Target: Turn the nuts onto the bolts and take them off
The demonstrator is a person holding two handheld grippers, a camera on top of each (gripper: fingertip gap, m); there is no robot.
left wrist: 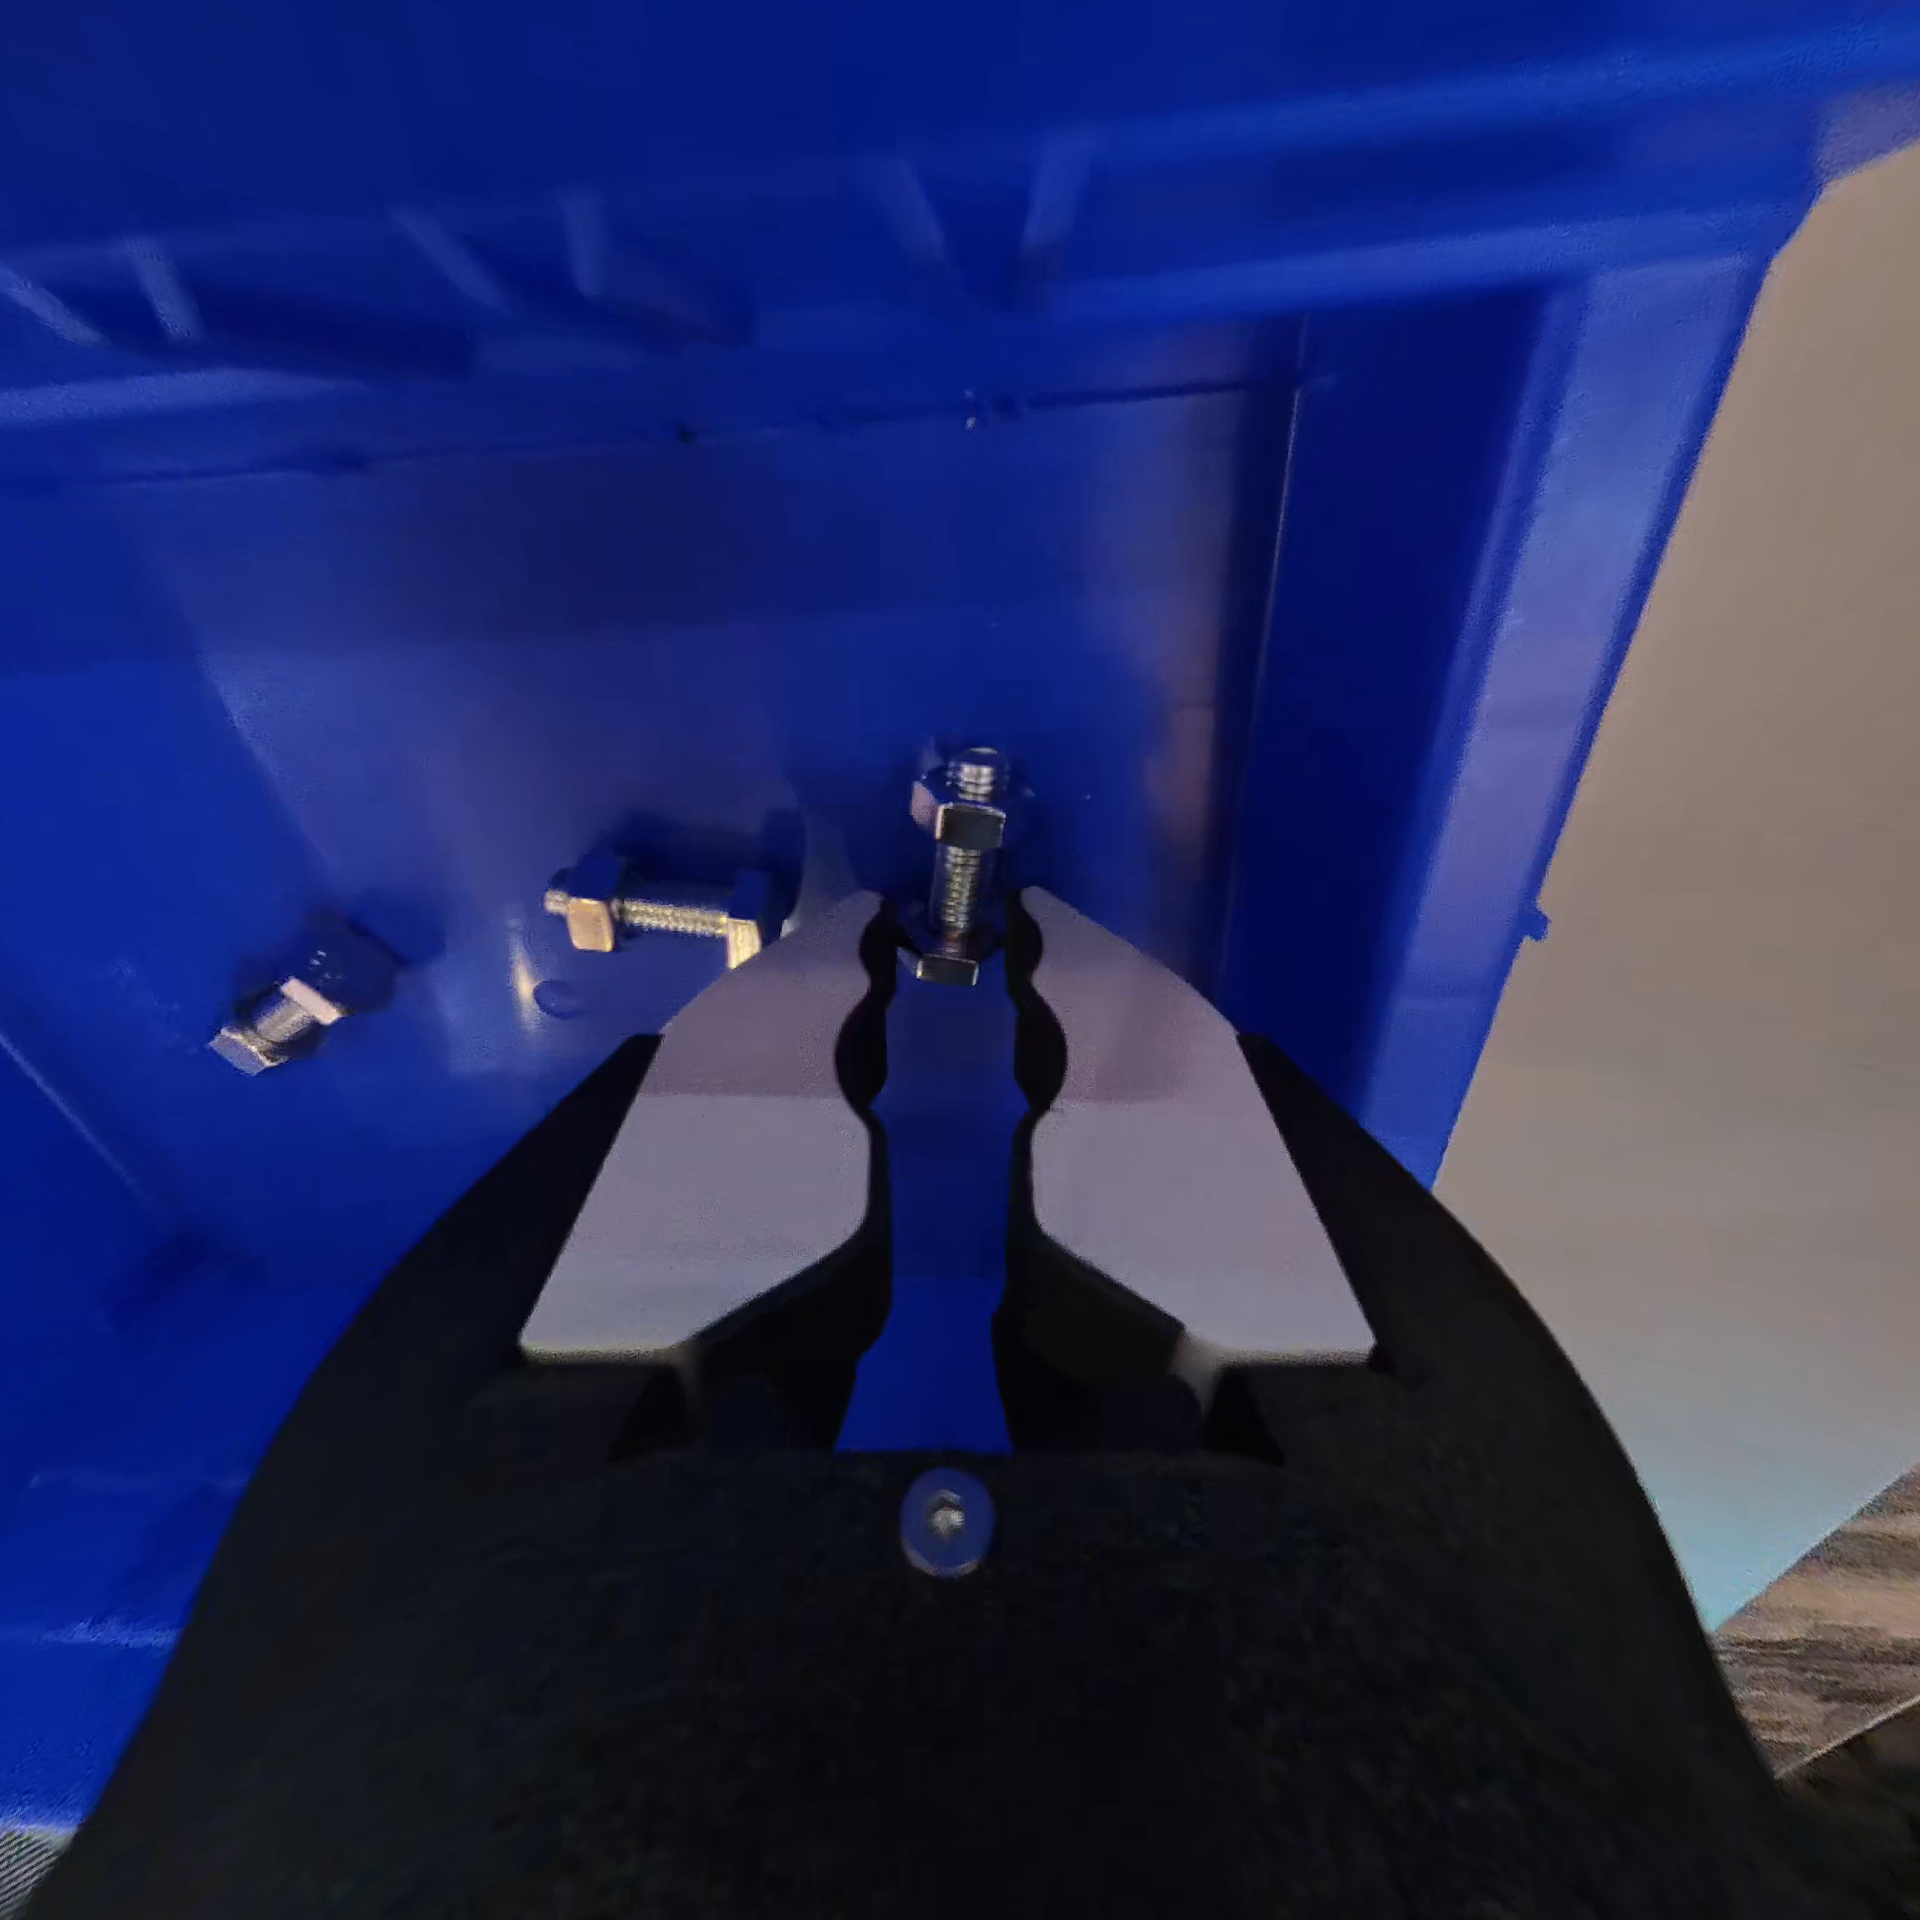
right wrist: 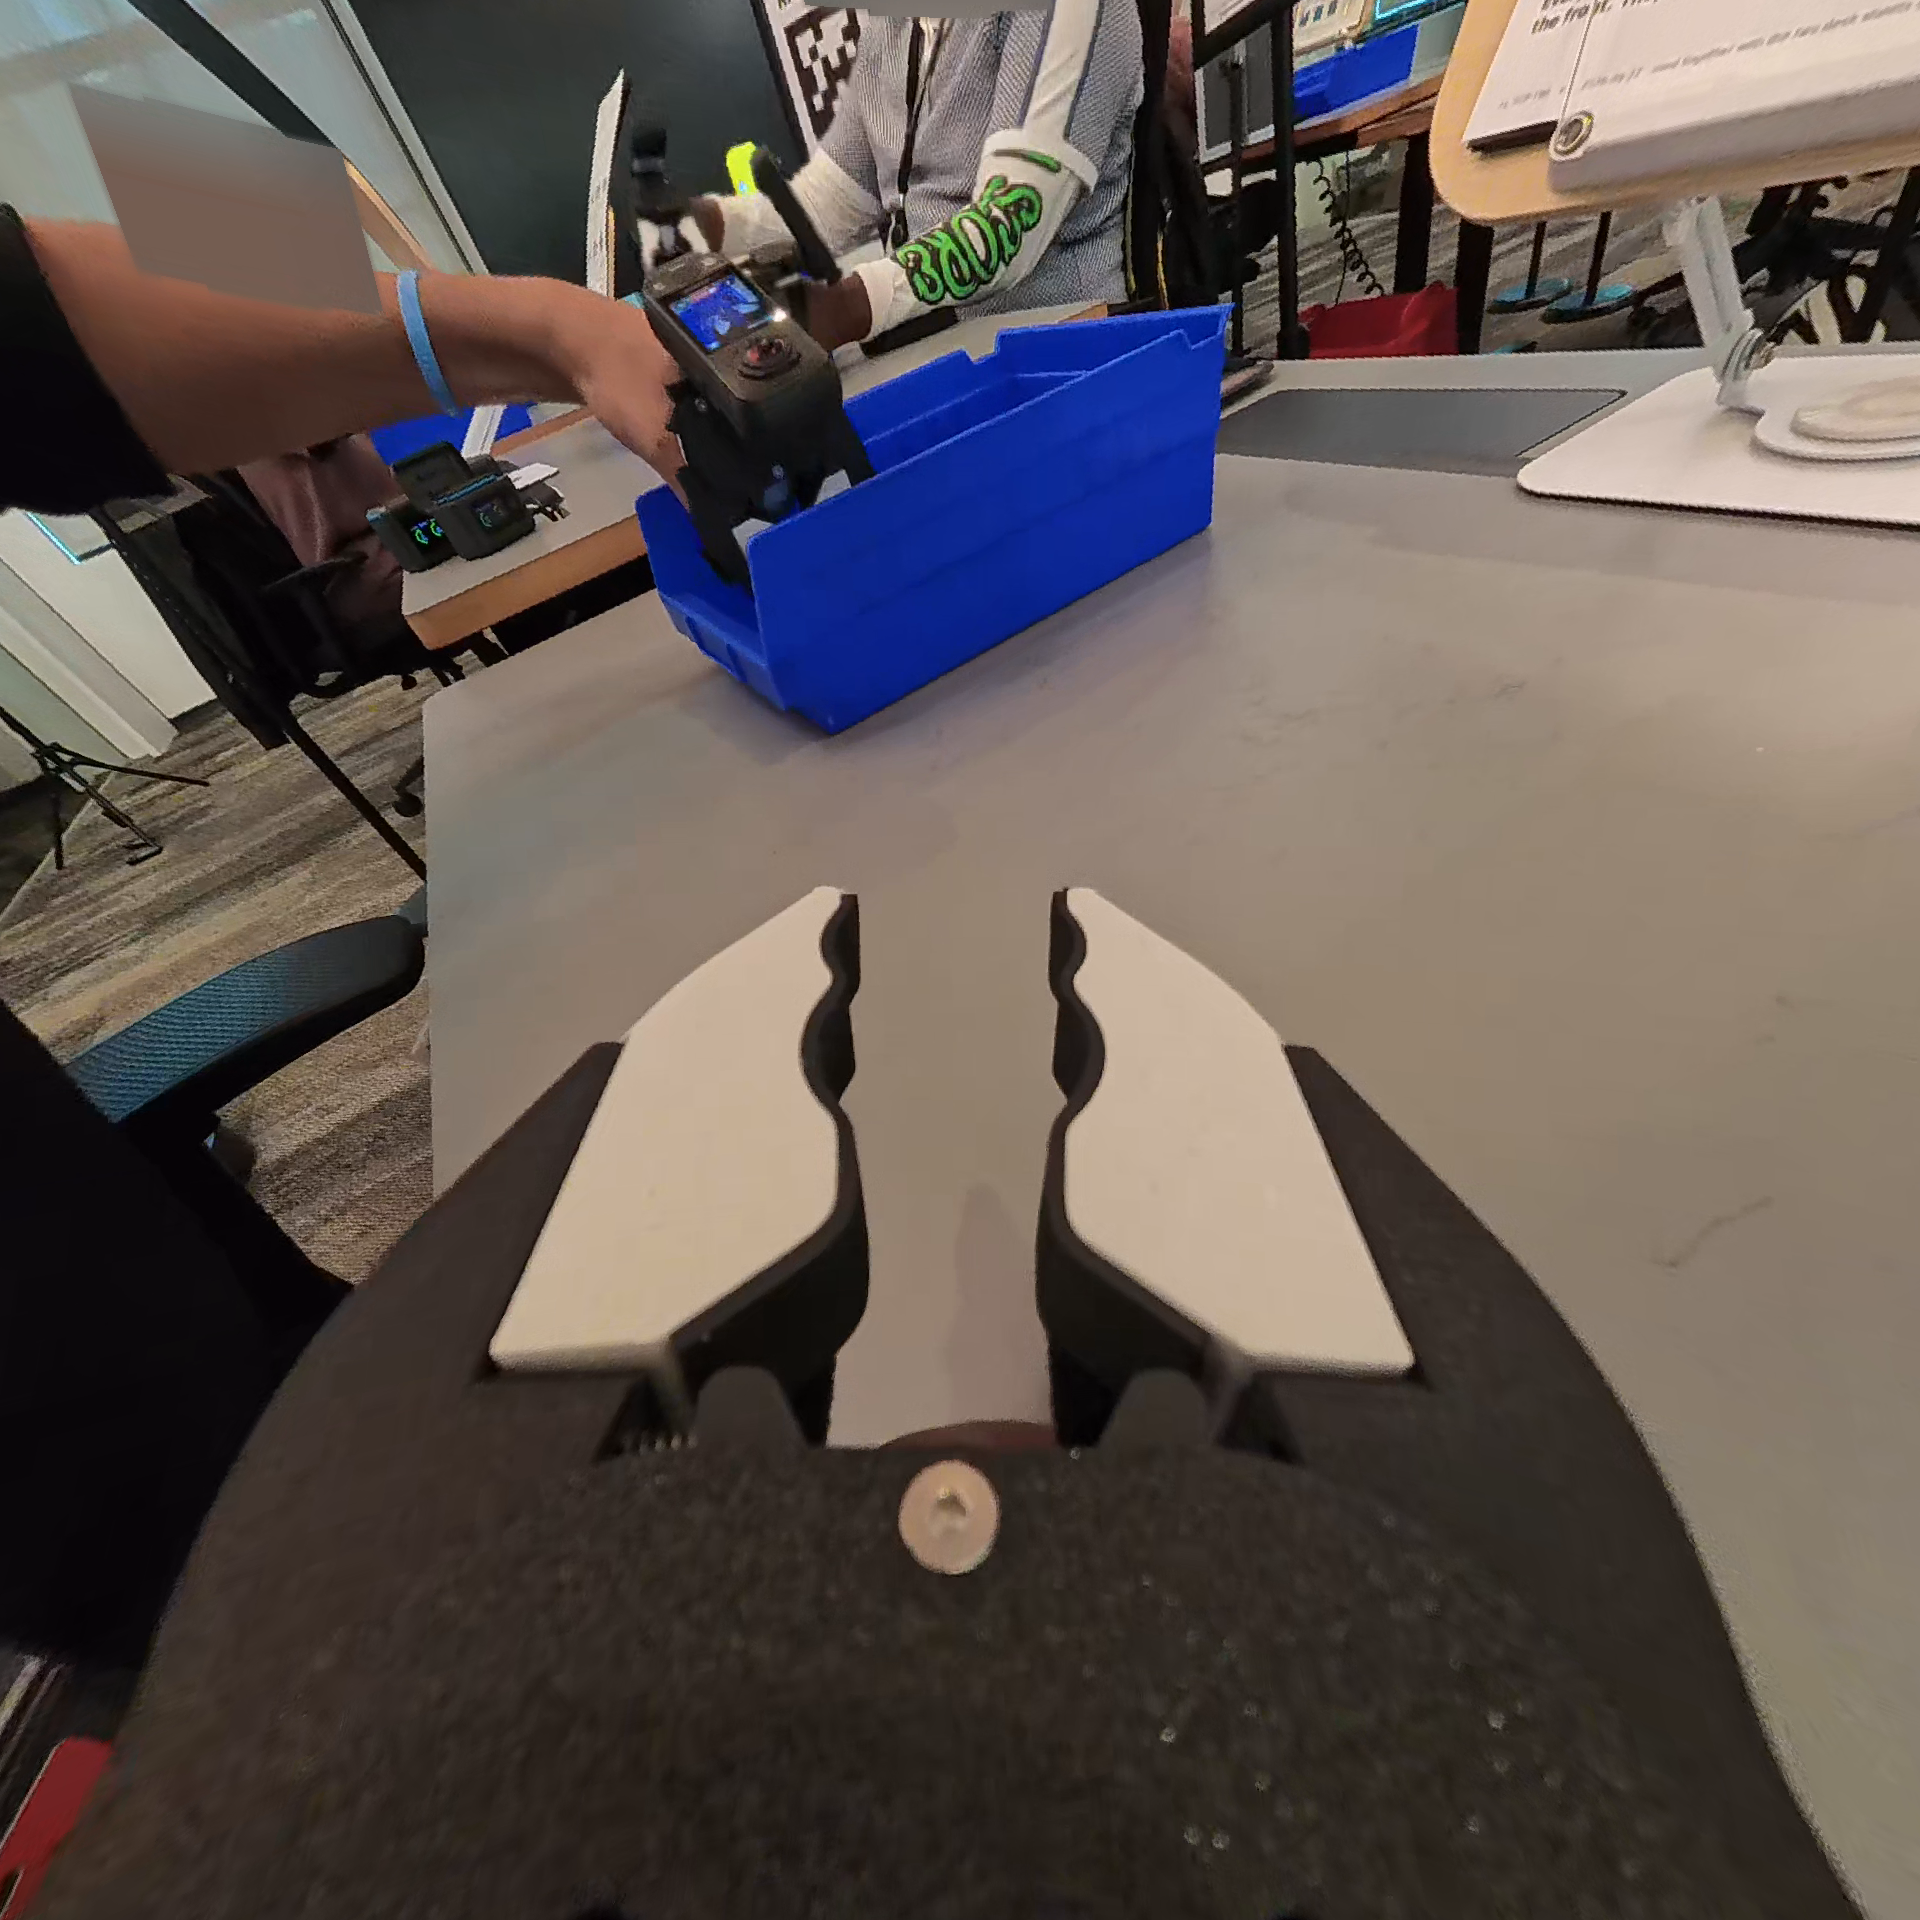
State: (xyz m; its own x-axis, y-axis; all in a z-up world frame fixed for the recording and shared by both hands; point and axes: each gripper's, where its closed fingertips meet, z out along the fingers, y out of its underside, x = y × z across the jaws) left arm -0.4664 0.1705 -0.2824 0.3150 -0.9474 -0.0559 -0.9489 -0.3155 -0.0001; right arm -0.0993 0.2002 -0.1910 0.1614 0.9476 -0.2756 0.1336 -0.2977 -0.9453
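1. Left wrist view showed the left gripper (left wrist: pixel 948 920) down in the blue bin (left wrist: pixel 644 623), its jaws narrowed around a bolt's (left wrist: pixel 958 894) head end; whether they actually pinched it was unclear through the blur.
2. A nut (left wrist: pixel 961 823) sat up the shank. Two more bolts (left wrist: pixel 652 920) (left wrist: pixel 278 1013) lay to the left.
3. A good pick would need a square, firm grip on the head before lifting.
4. Right gripper (right wrist: pixel 954 920) hovered wide and empty over the table (right wrist: pixel 1455 831), well apart from the bin.
5. Writing showed on a sleeve (right wrist: pixel 971 244) and a page (right wrist: pixel 1714 83); none on the hardware.
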